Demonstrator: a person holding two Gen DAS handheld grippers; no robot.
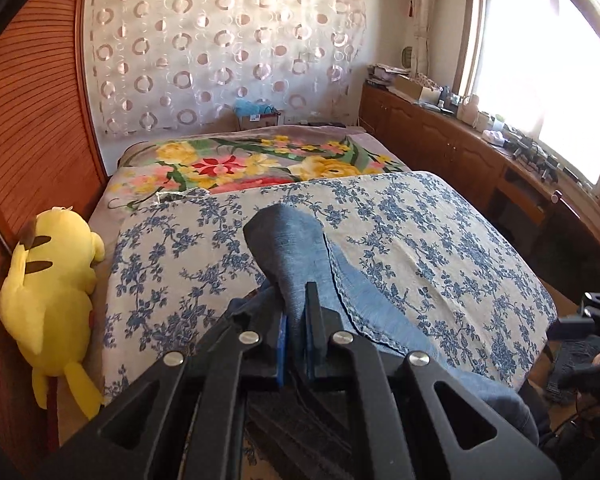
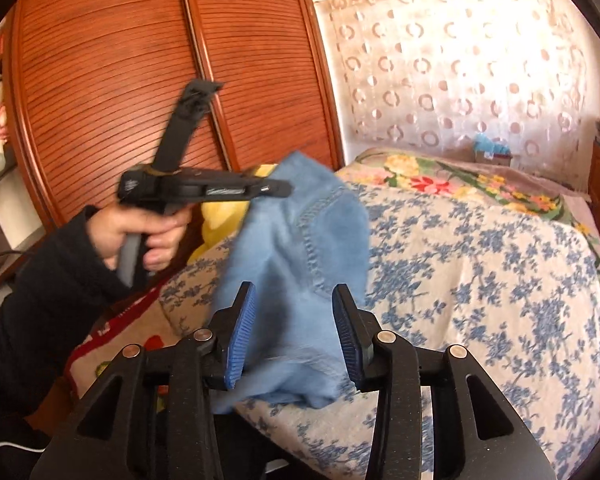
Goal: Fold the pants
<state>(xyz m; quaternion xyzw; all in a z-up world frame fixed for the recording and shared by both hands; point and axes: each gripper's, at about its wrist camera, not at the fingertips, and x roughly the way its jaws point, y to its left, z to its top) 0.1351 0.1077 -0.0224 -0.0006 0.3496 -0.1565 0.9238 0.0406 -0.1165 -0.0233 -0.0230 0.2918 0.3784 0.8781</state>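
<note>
1. We see the left tongs (image 1: 296,304) clamped shut on a bunch of the pants (image 1: 288,248), the denim squeezed between the two blue pads.
2. In the right wrist view, a hand (image 2: 140,232) in a dark sleeve (image 2: 40,300) grips the handle of those same tongs, and their tip pinches the upper edge of the pants up off the bed.
3. The right tongs (image 2: 294,336) stand open; their ribbed blue pads (image 2: 242,336) sit on either side of the hanging denim without pressing on it.
4. The pants are light blue jeans. Part of them is lifted above the bed (image 1: 420,240), and the rest trails down over the near edge of the blue-flowered bedspread.
5. Seen from the left wrist, one flat stretch of denim lies on the bedspread to the right of the raised bunch, with a stitched seam along its edge.
6. A yellow plush toy (image 1: 52,276) lies at the left side of the bed, against the wooden slatted wardrobe (image 1: 32,120).
7. Beyond the blue-flowered spread, a blanket (image 1: 260,160) with bright yellow and red flowers covers the far part of the bed.
8. A patterned curtain (image 1: 220,52) hangs behind the bed, and a long wooden cabinet (image 1: 440,140) with clutter on top runs under the window (image 1: 540,60) on the right.
</note>
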